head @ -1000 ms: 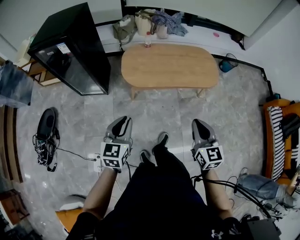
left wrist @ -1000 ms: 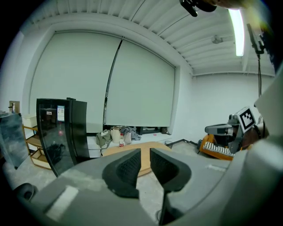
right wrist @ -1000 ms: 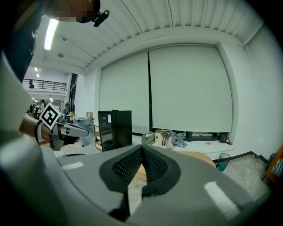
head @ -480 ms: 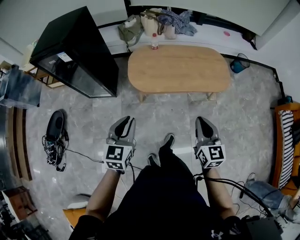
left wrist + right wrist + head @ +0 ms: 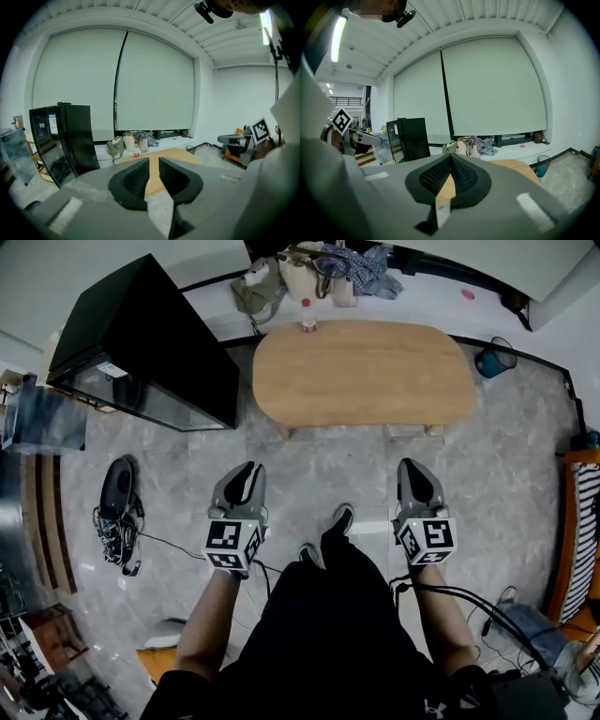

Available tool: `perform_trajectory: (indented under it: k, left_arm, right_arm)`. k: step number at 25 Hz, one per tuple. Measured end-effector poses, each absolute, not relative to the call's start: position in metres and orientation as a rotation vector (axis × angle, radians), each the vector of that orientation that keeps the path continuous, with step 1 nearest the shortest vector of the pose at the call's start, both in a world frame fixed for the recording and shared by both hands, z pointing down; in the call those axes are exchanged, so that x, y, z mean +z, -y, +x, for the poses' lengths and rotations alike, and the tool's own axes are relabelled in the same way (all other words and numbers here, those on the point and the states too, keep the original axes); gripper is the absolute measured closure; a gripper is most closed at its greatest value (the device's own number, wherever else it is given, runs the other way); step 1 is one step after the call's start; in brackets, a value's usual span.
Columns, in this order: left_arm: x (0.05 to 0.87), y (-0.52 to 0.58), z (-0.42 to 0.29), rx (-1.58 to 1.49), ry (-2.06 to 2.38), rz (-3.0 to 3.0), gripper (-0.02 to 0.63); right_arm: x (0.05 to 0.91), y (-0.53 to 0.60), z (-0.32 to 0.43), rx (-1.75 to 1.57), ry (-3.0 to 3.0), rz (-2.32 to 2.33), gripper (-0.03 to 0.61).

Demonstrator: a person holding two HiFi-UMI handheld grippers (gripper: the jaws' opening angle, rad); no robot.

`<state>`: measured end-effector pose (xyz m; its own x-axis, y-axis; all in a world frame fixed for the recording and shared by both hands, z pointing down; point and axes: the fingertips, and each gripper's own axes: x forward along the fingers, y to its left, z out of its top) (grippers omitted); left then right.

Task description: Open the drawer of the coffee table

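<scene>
Ahead, coffee table (image 5: 364, 371) lengthwise left-to-right (left tool (image 5: 247, 471) slightly apart, right tool (image 5: 411, 468) together).

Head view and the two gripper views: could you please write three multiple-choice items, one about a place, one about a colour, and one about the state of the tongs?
1. Where does the small bottle stand?
A. at the far edge of the coffee table
B. on a chair seat
C. on a wall shelf

2. What colour is the bin beside the table's right end?
A. red
B. blue
C. yellow

3. How do the tongs stand?
A. both clamped on a handle
B. left tongs slightly apart and empty, right tongs shut
C. left shut, right wide apart

Answers:
1 A: the head view shows it on the table top, at the edge away from the person.
2 B: it looks blue in the head view.
3 B: the left gripper view shows a gap; the right gripper view shows the jaws meeting.
</scene>
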<state>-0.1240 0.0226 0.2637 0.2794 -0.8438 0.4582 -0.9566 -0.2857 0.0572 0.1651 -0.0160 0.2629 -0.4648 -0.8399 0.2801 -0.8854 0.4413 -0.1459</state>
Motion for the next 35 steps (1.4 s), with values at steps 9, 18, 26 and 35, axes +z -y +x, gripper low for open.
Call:
perform_trajectory:
  k: [9,18,26,35]
  left_arm:
    - [0.294,-0.004,-0.109,0.549,1.594,2.195,0.543]
    - [0.349,0.031,-0.100,0.647,1.438,2.267,0.545]
    - [0.421,0.057,-0.115,0.738,1.361,2.310,0.543]
    - [0.524,0.070,-0.135,0.821,1.254,2.322,0.543]
  right_arm:
    - [0.296,0.050,0.176,0.451,2.520,1.474,0.577]
    - [0.333,0.076,0.176,0.454,2.468,1.514,0.577]
    - [0.393,0.090,0.176,0.488,2.419,1.570,0.577]
    - [0.488,0.096,0.159,0.660,2.393,1.554,0.577]
